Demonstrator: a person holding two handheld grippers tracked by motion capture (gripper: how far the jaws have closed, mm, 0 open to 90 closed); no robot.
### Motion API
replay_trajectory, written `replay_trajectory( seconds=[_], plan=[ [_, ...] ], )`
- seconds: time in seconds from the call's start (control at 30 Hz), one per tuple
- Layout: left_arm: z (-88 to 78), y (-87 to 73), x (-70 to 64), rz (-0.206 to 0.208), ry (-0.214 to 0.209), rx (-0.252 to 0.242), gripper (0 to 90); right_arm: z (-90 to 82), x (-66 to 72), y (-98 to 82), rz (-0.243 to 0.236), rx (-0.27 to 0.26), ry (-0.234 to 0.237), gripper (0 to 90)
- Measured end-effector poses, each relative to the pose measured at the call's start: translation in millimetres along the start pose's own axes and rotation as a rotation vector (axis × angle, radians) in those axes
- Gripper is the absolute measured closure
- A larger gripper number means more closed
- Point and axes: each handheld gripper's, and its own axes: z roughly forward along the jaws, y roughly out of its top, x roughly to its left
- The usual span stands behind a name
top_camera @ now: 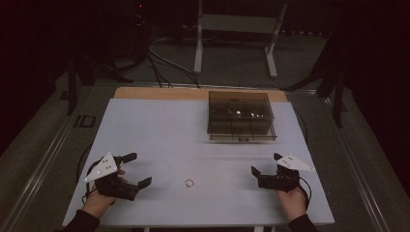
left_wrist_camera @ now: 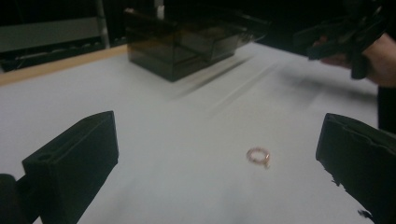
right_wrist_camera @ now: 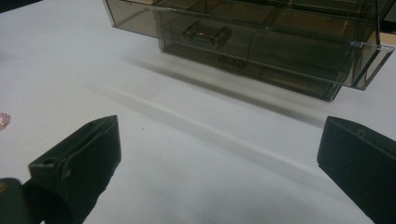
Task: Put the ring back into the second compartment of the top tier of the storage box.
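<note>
A small pinkish-gold ring [top_camera: 189,182] lies on the white table [top_camera: 159,130] between the two hands. In the left gripper view the ring [left_wrist_camera: 259,156] rests ahead of the wide-apart jaws, nearer the right-hand one. My left gripper [top_camera: 137,168] is open at the table's front left, with nothing between its jaws. My right gripper [top_camera: 264,164] is open at the front right, also holding nothing. A smoky clear drawer box [top_camera: 240,116] stands at the back right, its top drawer [right_wrist_camera: 261,35] pulled out a little toward the right gripper.
The table's wooden back edge [top_camera: 159,93] runs behind the white surface. Beyond it, on the floor, stand a white metal frame [top_camera: 237,29] and loose cables [top_camera: 159,63]. The surroundings are dark.
</note>
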Motion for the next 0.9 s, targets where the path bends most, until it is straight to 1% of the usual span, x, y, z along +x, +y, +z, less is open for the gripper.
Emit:
replay_trajectory(
  seconds=[0.03, 0.13, 0.33, 0.4, 0.43, 0.53, 0.63, 0.7, 0.8, 0.9],
  plan=[
    [1.1, 3.5, -0.3, 0.0, -0.005, -0.002, 0.0, 0.1, 0.1, 0.0, 0.0, 0.0, 0.0, 0.0],
    [4.4, 14.6, -1.8, 0.017, -0.019, -0.015, 0.0, -0.1, 0.5, 0.2, -0.003, 0.001, 0.0, 0.0],
    [14.2, 32.9, -3.7, 0.057, -0.038, -0.01, 0.0, -0.9, 1.0, 0.8, 0.0, -0.002, 0.003, 0.0],
    [17.8, 37.1, -4.3, 0.062, -0.045, -0.012, 0.0, -1.2, 1.0, 0.8, 0.001, -0.003, 0.005, 0.0],
    [20.0, 38.9, -4.9, 0.059, -0.047, -0.01, 0.0, -1.2, 0.9, 0.8, 0.001, -0.003, 0.004, 0.0],
    [27.4, 43.2, -7.6, 0.068, -0.054, -0.006, 0.0, -1.0, 0.7, 0.6, 0.003, -0.003, 0.012, 0.0],
    [35.3, 46.0, -10.8, 0.071, -0.052, -0.014, 0.0, -0.8, 0.9, 0.7, 0.0, -0.004, 0.01, 0.1],
    [40.6, 47.0, -12.5, 0.062, -0.051, -0.016, 0.0, -1.3, 1.0, 0.9, -0.001, -0.007, 0.011, 0.0],
    [48.5, 47.9, -15.6, 0.064, -0.052, -0.004, 0.0, -2.3, 0.9, 1.3, 0.002, -0.011, 0.012, 0.0],
    [55.9, 48.1, -17.8, 0.056, -0.071, 0.004, 0.0, -2.7, 0.4, 1.4, 0.001, -0.013, 0.012, 0.1]
  ],
)
